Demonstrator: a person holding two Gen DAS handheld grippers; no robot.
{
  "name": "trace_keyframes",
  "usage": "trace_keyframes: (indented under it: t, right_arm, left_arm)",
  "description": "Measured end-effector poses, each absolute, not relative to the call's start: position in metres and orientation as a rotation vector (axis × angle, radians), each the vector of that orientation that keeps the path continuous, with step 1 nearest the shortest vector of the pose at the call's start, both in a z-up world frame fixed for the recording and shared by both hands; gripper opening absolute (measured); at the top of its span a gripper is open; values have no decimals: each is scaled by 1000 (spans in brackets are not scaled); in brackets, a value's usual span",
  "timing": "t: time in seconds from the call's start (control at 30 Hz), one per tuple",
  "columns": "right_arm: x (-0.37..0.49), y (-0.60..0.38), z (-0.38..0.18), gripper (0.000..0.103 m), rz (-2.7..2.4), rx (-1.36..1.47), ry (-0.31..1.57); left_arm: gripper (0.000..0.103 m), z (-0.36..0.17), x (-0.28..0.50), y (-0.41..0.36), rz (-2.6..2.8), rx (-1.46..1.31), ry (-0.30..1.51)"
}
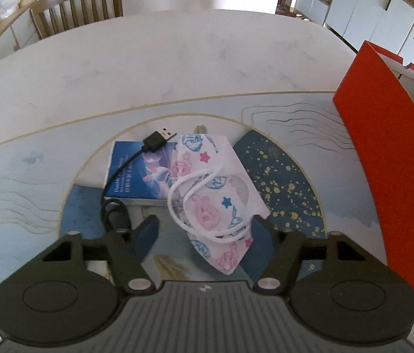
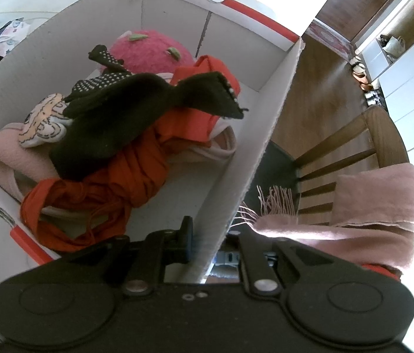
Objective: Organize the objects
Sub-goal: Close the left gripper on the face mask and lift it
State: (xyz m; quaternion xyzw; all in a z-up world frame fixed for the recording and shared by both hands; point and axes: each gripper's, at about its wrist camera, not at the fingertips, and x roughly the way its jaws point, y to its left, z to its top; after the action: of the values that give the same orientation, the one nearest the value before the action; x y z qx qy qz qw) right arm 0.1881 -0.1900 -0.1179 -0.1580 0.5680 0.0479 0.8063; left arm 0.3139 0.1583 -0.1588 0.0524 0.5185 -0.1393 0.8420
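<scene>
Table (image 1: 177,58), left hand-held gripper (image 1: 205,231) tilted over mask (image 1: 215,194)

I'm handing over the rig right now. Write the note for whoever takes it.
Left tongs: open, straddling the printed face mask; pads not pressing yet.
Right tongs: shut on the red-and-white box wall, steadying it.
In the box: black gloves, orange cloth, pink plush.
Left on the table: mask, blue booklet, USB cable.
</scene>
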Motion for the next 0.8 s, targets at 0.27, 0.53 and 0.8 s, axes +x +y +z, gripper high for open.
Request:
trace_keyframes:
  t: [0.27,0.53,0.8]
  right_arm:
    - [188,-191,-118,10,99,-334,1213]
    - [187,-191,-118,10,100,-337,1211]
    - [186,-190,-119,11,101,-344,1211]
  left_arm:
    - [26,-161,314,147,-302,125,1100]
    - [3,-151,308,147,-300,100,1062]
    - [2,-115,286,132,-377,129,1007]
